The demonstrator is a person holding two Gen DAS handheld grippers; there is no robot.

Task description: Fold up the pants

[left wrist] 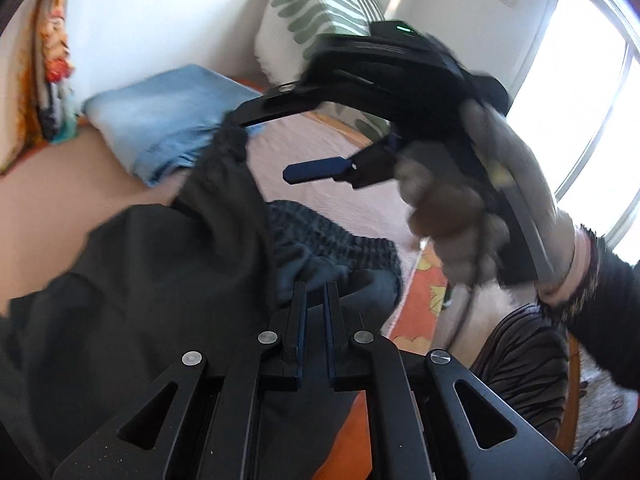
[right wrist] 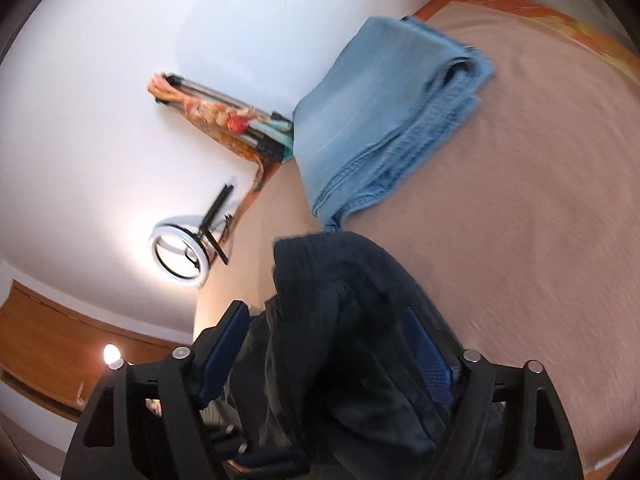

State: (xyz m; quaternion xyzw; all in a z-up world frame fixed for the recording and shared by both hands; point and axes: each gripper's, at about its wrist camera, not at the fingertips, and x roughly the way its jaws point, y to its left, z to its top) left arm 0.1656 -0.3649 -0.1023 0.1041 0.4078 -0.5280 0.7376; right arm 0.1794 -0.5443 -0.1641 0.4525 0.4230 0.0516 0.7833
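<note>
Two grippers share one pair of dark pants (left wrist: 152, 280), which hangs bunched and creased above a pink bedspread (left wrist: 320, 168). From the left wrist camera the cloth looks charcoal to black and matte, with a ribbed elastic waistband (left wrist: 336, 236) gathered in deep folds. The left gripper (left wrist: 316, 296) has its fingers drawn nearly together, pinching a fold of the pants just below the waistband. The right gripper (left wrist: 260, 144), held in a gloved hand (left wrist: 460, 216), stands with its fingers spread wide; a puckered peak of cloth touches its upper finger, and whether it truly grips cannot be told. In the right wrist view the pants (right wrist: 352, 344) drape thickly between the parted blue pads (right wrist: 224, 348). Folded blue jeans (right wrist: 380, 116) lie further back on the bedspread (right wrist: 540, 220), beside the wall.
</note>
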